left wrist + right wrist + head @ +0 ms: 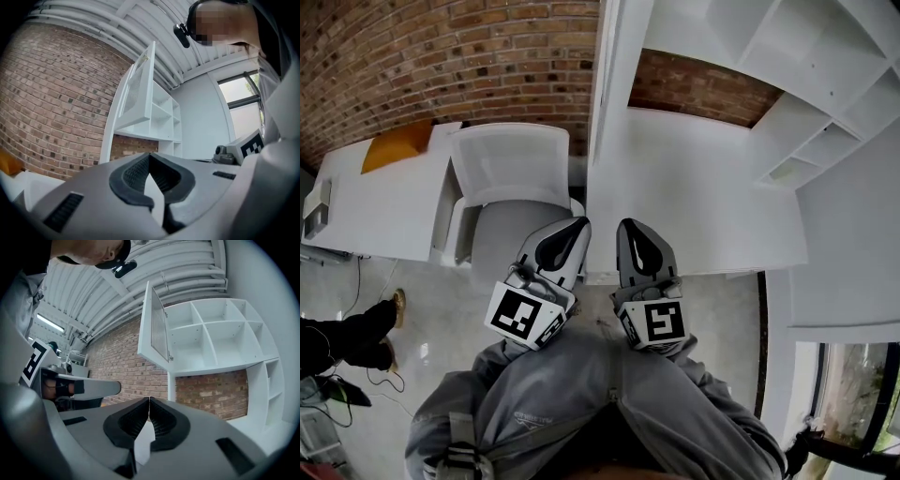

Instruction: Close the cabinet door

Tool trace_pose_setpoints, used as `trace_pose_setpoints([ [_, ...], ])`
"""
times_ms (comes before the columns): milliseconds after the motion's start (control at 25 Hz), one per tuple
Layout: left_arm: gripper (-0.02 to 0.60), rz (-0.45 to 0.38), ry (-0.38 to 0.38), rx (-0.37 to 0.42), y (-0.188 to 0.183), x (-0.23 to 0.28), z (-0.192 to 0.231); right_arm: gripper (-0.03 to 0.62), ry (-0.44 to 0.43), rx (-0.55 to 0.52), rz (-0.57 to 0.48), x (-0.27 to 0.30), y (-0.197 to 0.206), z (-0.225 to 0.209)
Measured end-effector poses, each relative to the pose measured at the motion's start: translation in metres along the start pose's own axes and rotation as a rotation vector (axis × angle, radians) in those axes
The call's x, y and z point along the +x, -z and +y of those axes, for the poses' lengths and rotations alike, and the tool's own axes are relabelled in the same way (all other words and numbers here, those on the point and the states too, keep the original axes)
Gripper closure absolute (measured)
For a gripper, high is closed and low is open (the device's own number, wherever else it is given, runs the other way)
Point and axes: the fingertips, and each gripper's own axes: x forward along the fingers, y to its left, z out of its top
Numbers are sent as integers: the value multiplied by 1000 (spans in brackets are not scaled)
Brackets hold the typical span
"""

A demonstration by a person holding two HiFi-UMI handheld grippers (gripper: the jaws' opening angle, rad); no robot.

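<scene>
The left gripper (149, 157) and the right gripper (149, 401) both have their jaws pressed together with nothing between them. They sit side by side at the near edge of a white desk (694, 187). Above them, the cabinet door (157, 329) stands swung out from the left edge of the white cabinet (220, 333) on the brick wall (122, 366).
</scene>
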Motion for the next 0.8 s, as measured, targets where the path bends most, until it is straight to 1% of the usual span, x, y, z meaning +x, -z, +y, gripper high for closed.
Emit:
trace_pose_setpoints([
  [200,577,18,67,26,-1,2,9,567,53,-4,-28,8,-7,4],
  [320,575,14,94,20,-5,3,11,566,58,-17,-31,11,-12,9],
  [440,577,9,113,22,-10,5,12,566,73,-38,-31,10,-13,2],
  [600,577,22,106,39,-15,8,15,567,93,-36,-25,14,-24,-7],
  [720,577,12,88,52,-24,11,15,567,82,-30,-28,17,-36,-8],
  [800,575,4,81,53,-32,13,14,566,66,-47,-44,18,-48,-6],
])
